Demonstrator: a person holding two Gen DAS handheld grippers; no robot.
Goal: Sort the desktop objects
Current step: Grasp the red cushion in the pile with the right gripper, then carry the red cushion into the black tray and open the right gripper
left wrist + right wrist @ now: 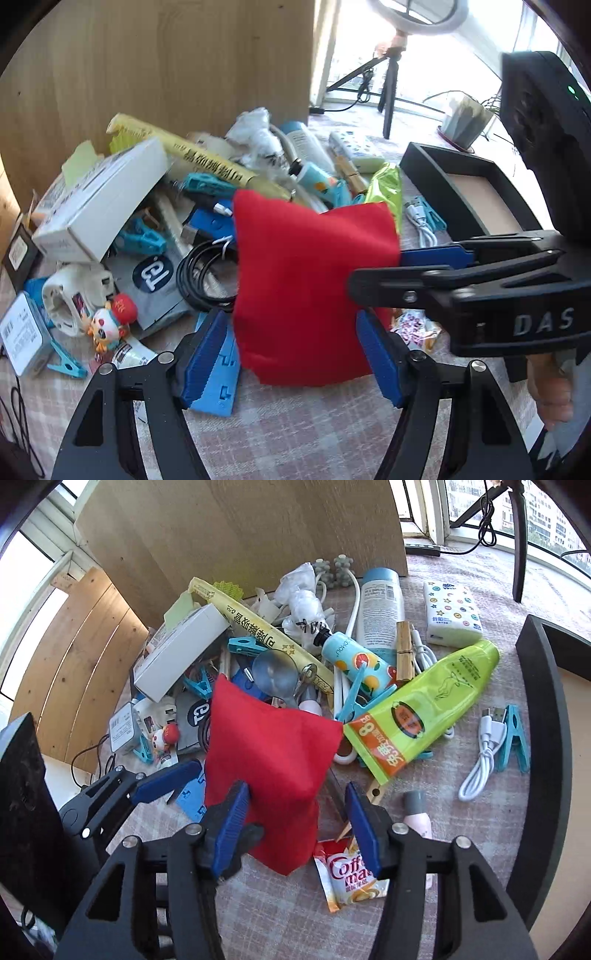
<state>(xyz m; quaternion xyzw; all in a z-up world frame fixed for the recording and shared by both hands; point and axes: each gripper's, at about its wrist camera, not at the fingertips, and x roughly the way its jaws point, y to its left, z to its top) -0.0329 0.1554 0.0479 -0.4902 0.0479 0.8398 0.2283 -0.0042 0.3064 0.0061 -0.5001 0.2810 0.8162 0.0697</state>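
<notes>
A red cloth pouch [306,280] stands in front of a heap of desk clutter; it also shows in the right wrist view [269,771]. My left gripper [291,354] is open, its blue pads either side of the pouch's lower part. My right gripper [295,827] is open around the pouch's right edge; in the left wrist view it reaches in from the right, one blue pad [436,256] behind the pouch, the other finger in front. Whether the pads touch the cloth is unclear.
The heap holds a white box [99,210], black cable coil [203,277], tape roll [70,295], blue clips, green tube [424,716], white USB cable [484,753], coffee sachet [351,875]. A black tray [469,192] stands right. A wooden board [147,66] stands behind.
</notes>
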